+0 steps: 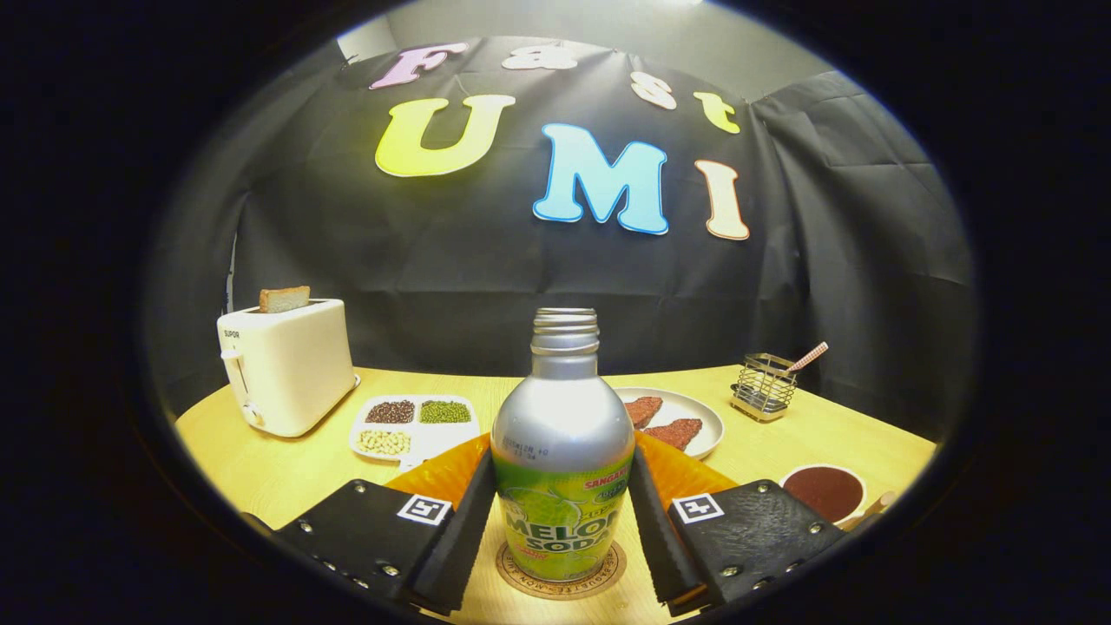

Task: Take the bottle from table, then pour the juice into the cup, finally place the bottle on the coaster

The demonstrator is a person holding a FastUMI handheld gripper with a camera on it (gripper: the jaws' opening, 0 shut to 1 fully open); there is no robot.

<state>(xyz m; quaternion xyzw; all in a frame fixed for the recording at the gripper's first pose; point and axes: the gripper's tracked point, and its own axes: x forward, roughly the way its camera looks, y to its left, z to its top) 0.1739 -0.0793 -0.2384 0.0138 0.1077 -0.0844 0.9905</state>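
Standing upright on the coaster (522, 575), the bottle (562, 451) sits directly between the gripper (562, 529) fingers, its long axis vertical and its uncapped neck pointing up. Both fingers (456, 529) lie against the bottle's lower sides; whether they press or merely touch cannot be told, though the jaws appear closed onto it. Judged from this arrangement, the placing step is at or near its end, and the coming move would be spreading the jaws and backing straight away without tipping the bottle.

Order by size:

1. Table (260, 469): wooden, carries all items.
2. Toaster (286, 365): far left beyond the fingers, one bread slice (284, 299) standing in its slot.
3. Orange dish (443, 473): just behind the bottle, contents hidden.
4. Plate (707, 417): behind the bottle to the right, holding two reddish-brown pieces.
5. Tray (415, 427): three compartments, holding dark, green and pale beans separately.
6. Wire basket (764, 386): far right, holding one striped straw.
7. Cup (823, 490): beside the right finger, filled with dark liquid.
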